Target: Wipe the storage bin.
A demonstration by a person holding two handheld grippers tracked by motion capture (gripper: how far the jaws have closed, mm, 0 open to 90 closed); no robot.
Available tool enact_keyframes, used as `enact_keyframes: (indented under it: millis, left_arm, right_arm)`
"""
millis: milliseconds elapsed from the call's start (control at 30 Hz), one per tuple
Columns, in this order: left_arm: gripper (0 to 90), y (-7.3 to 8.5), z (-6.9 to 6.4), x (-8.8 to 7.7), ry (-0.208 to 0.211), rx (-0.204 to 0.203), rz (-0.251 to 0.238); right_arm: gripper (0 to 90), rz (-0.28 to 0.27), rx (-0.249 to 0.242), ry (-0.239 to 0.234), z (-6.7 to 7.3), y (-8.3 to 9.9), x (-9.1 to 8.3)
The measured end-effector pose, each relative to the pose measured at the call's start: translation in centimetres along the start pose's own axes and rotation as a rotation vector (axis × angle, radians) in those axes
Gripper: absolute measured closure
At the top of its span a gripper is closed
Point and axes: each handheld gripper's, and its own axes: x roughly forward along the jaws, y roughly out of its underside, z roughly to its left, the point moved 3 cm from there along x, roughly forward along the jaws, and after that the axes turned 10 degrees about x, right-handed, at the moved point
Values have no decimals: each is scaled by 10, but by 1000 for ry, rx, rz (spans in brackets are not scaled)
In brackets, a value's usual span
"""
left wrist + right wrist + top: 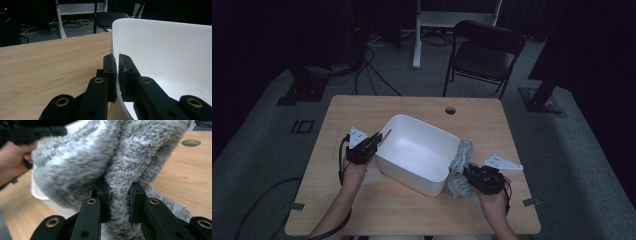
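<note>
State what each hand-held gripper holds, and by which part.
Left hand-held gripper: white tub, by its rim. Right hand-held gripper: grey fleecy cloth, by a bunched fold.

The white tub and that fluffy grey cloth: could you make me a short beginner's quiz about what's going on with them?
1. True or false: the left gripper pinches the white tub by its wall.
2. What does the right gripper hold?
A. a sponge
B. the grey fluffy cloth
C. a cable
3. Does the cloth lie inside the tub or at its outer side?

Key: 1 true; 2 B; 3 at its outer side, on the wooden table.
</note>
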Motion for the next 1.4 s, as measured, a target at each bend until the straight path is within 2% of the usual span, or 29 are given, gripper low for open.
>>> enact_keyframes:
  millis: [167, 333, 633, 800, 933, 1233, 1300, 1400]
  left_arm:
    - [846, 0, 0, 1, 4, -7, 0]
    - [846, 0, 0, 1, 2, -5, 2]
    - [846, 0, -1, 0, -1, -10, 0]
    - [846, 0, -1, 0, -2, -12, 0]
    - [845, 0, -1, 0, -3, -12, 0]
    - [844, 0, -1, 0, -13, -13, 0]
    - [844, 0, -1, 0, -16, -10, 1]
    - [842, 1, 0, 0, -16, -12, -3]
  right_arm:
    - [761, 8, -1, 11, -2, 6, 8]
    - [762, 40, -14, 35, -4, 16, 17]
    - [762, 97, 11, 56, -13, 32, 32]
    - [763, 90, 4, 65, -14, 34, 34]
    - [764, 105, -10, 85, -18, 36, 37]
    - [764, 199, 57, 114, -36, 53, 60]
    - [764, 204, 79, 103, -39, 55, 62]
    - [763, 210, 71, 109, -38, 53, 60]
